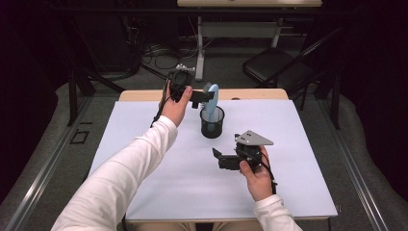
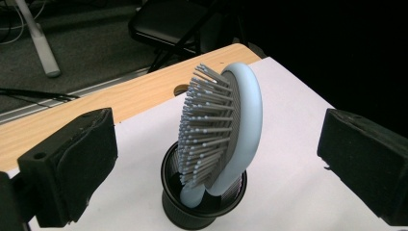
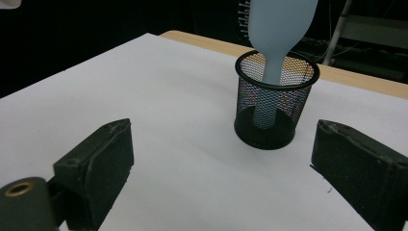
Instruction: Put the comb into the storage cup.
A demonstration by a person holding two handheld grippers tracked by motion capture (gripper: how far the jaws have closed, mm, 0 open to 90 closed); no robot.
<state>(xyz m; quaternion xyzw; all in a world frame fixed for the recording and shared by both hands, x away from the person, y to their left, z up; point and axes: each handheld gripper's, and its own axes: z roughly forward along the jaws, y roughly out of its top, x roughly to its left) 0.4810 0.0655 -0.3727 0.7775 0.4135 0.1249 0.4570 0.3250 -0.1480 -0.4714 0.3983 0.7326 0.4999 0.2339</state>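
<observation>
1. Two grippers are in play, and the left gripper (image 1: 204, 97) is much the nearer one: in the high view it hangs just beside the head of the pale blue plastic hairbrush with grey bristles (image 1: 212, 97), on the brush's left
2. The hairbrush (image 2: 226, 130) stands handle-down in the round black wire-mesh cup (image 2: 202, 204), its long axis close to upright and leaning a little, the bristle face turned toward the left gripper's camera
3. In the left gripper view the jaws stand wide apart with nothing between the pads; the brush head sits straight ahead of them, in the middle of the gap, with clear space on both sides
4. The right gripper (image 1: 217, 157) rests low over the white table cover (image 1: 144, 144), well apart from the cup (image 3: 275, 103), which lies ahead of it and slightly to its right; its jaws are also spread wide and hold nothing
5. From that side the smooth back of the brush (image 3: 276, 33) and its handle inside the mesh are seen
6. My judgement: the move turns on the left gripper closing across the brush head, then lifting along that near-upright axis so the handle clears the rim
</observation>
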